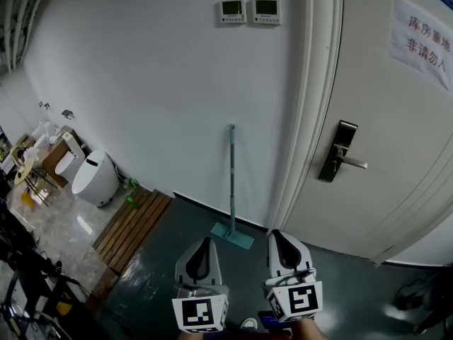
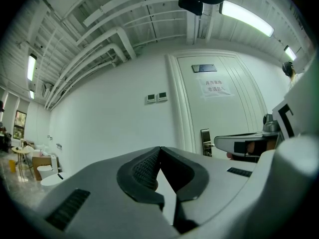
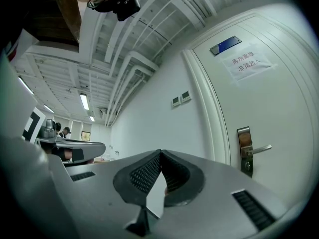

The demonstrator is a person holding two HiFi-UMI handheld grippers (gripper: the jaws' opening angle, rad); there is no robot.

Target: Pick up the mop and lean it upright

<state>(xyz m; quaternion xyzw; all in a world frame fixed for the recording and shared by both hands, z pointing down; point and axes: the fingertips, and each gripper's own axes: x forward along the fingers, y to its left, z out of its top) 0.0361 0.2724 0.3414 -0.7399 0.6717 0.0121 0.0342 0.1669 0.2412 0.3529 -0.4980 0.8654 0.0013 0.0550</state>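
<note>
Flat teal mop with slim grey-green pole (image 1: pixel 231 183) standing upright, pole top leaning against white wall (image 1: pixel 141 83), just left of white door frame (image 1: pixel 306 119); rectangular mop head (image 1: pixel 232 235) resting on dark floor (image 1: pixel 163 275). Left claw (image 1: pixel 207 241) hovering low, just below mop head, jaws pressing together, gripping nothing. Right claw (image 1: pixel 277 234) hanging beside it near frame base, jaws likewise meeting, empty. Both sitting apart from mop.

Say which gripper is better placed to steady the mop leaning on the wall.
Left, narrowly. The mop stands against the wall, its head on the floor ahead of both grippers. The left gripper sits nearer the handle's line than the right gripper. Both are shut and empty, so either must open first.
</note>
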